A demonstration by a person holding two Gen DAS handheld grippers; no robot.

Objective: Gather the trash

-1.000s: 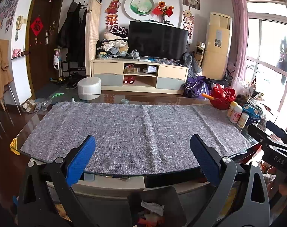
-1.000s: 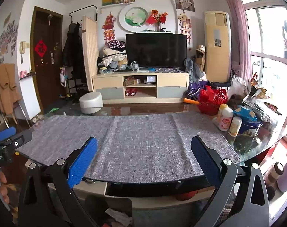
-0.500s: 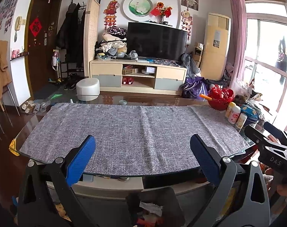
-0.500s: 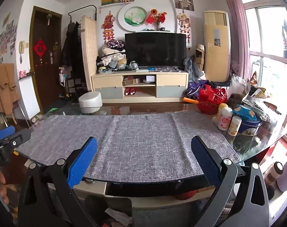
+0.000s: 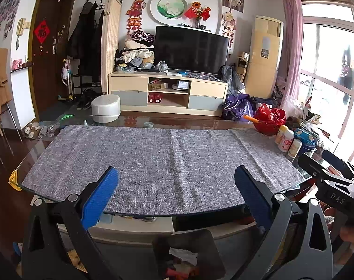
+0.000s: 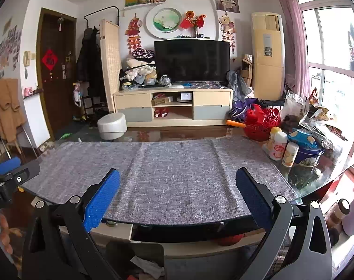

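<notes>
A dark bin (image 5: 187, 252) stands on the floor below the table's near edge, with crumpled paper and coloured scraps inside; the same bin (image 6: 139, 260) shows in the right wrist view. My left gripper (image 5: 177, 177) hangs open over the near edge of the grey cloth (image 5: 158, 158), holding nothing. My right gripper (image 6: 178, 179) is open too, above the cloth (image 6: 167, 168), and appears again at the right edge of the left wrist view (image 5: 326, 163). The left gripper also shows at the left edge of the right wrist view (image 6: 11, 168). No loose trash lies on the cloth.
A glass table (image 5: 195, 122) carries the cloth. At its right end stand a red basket (image 6: 262, 122), white bottles (image 6: 278, 145), a blue tin (image 6: 308, 156) and snack bags (image 6: 316, 119). Beyond are a white stool (image 5: 105, 107), a TV cabinet (image 5: 167, 91) and a window.
Both views have shifted only slightly; the right gripper seen in the left wrist view sits a little lower and further left. Both grippers stay open and empty.
</notes>
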